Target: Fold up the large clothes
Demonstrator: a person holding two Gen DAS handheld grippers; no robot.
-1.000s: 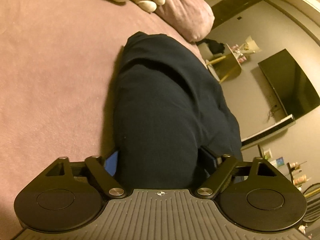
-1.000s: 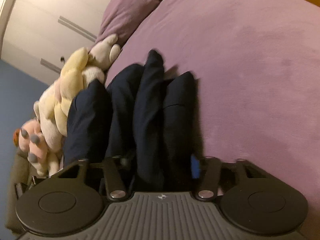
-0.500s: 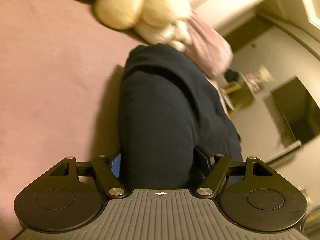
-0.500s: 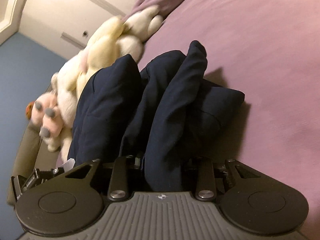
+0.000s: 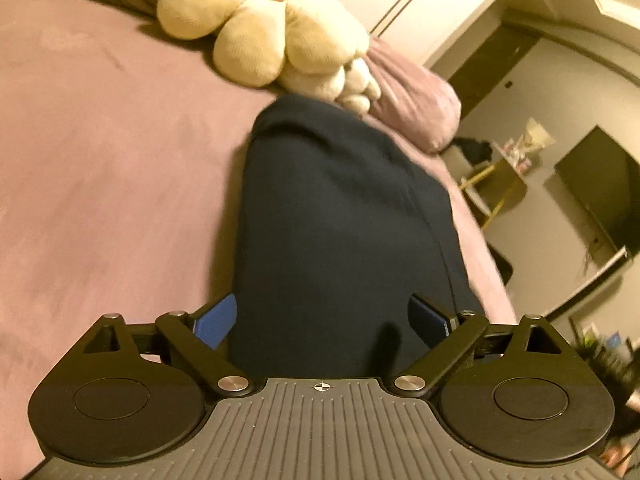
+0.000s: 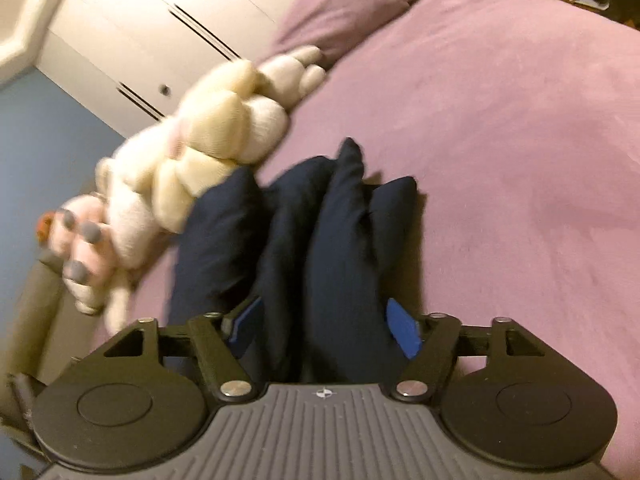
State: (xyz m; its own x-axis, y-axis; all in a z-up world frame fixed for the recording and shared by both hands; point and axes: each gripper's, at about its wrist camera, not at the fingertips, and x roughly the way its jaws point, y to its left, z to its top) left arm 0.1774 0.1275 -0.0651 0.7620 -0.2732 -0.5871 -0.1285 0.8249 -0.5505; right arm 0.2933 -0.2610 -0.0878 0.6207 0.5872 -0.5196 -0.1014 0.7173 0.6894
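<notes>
Both grippers' jaws, left [image 5: 324,320] and right [image 6: 326,326], have just been opening, dark garment [image 5: 340,232] between them. Plush toy [image 5: 260,28] and pillow [image 5: 412,96] crowd its far end on the bed [image 5: 100,160].

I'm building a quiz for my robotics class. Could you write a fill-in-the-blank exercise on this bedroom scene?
1. The dark navy folded garment lies on a bed cover coloured ____.
2. Past the garment's far end lies a cream plush ____.
3. In the left wrist view, the wall on the right side carries a dark flat ____.
4. The fingers of the right gripper carry pads coloured ____.

Missing words: pink-purple; toy; television; blue
</notes>
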